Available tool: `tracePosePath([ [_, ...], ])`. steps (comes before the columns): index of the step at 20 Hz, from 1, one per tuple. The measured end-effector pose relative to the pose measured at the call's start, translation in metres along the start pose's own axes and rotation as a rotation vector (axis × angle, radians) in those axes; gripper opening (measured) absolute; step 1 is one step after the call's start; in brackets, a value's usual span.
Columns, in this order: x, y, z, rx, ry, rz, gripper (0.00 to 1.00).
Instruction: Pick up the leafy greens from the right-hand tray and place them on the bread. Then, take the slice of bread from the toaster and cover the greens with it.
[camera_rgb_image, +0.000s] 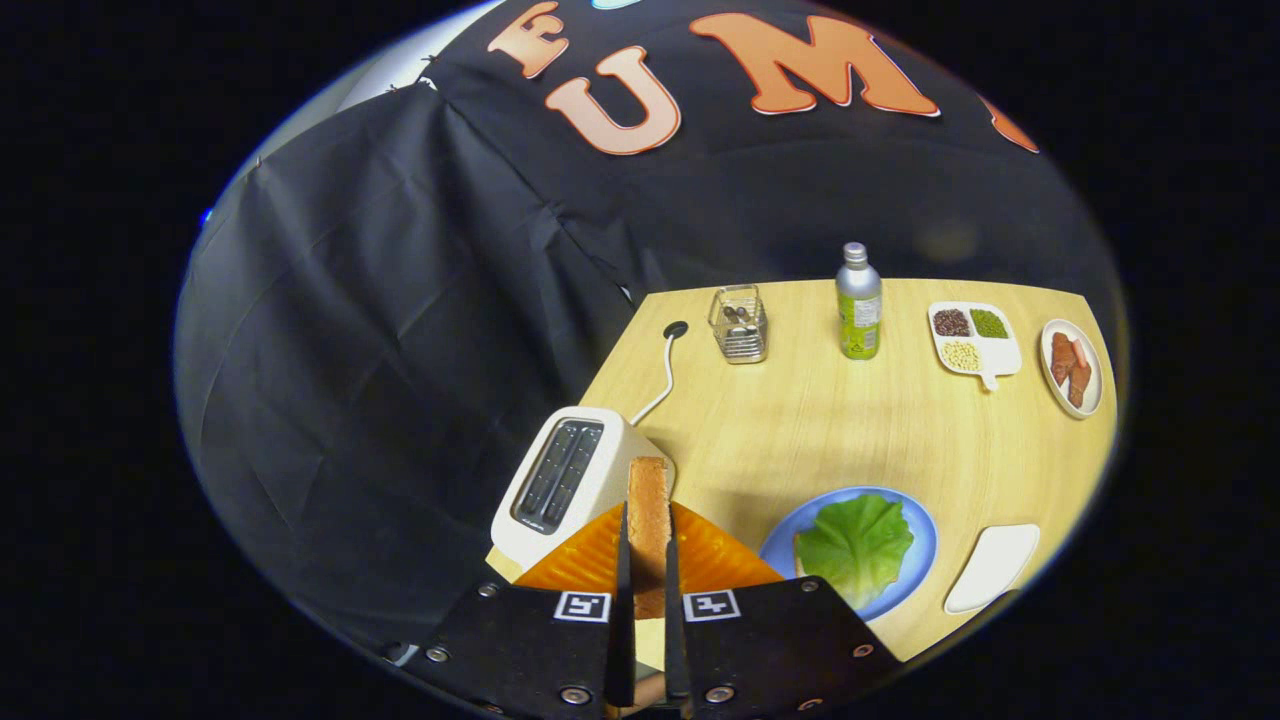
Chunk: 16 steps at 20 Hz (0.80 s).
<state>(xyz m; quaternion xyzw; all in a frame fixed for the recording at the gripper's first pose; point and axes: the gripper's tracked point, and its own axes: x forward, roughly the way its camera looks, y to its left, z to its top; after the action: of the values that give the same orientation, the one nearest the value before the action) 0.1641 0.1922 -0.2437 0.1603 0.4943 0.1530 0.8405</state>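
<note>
Gripper (648, 560) fingers clamped on an upright bread slice (649, 520), just beside the toaster (570, 480). Beyond, right: blue plate (925, 545) holding leafy greens (855, 545) over bread. Far side: divided tray (975, 345) of beans, wire basket (740, 325), bottle (858, 305).

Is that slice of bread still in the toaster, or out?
Out. The bread slice stands on edge, clamped between the hand-held gripper fingers, beside the toaster, whose slots look empty.
</note>
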Motion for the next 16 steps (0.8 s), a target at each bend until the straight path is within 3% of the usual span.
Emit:
tracePosePath([
  [16, 0.026, -0.115, -0.075, 0.064, 0.104, -0.034, 0.12],
])
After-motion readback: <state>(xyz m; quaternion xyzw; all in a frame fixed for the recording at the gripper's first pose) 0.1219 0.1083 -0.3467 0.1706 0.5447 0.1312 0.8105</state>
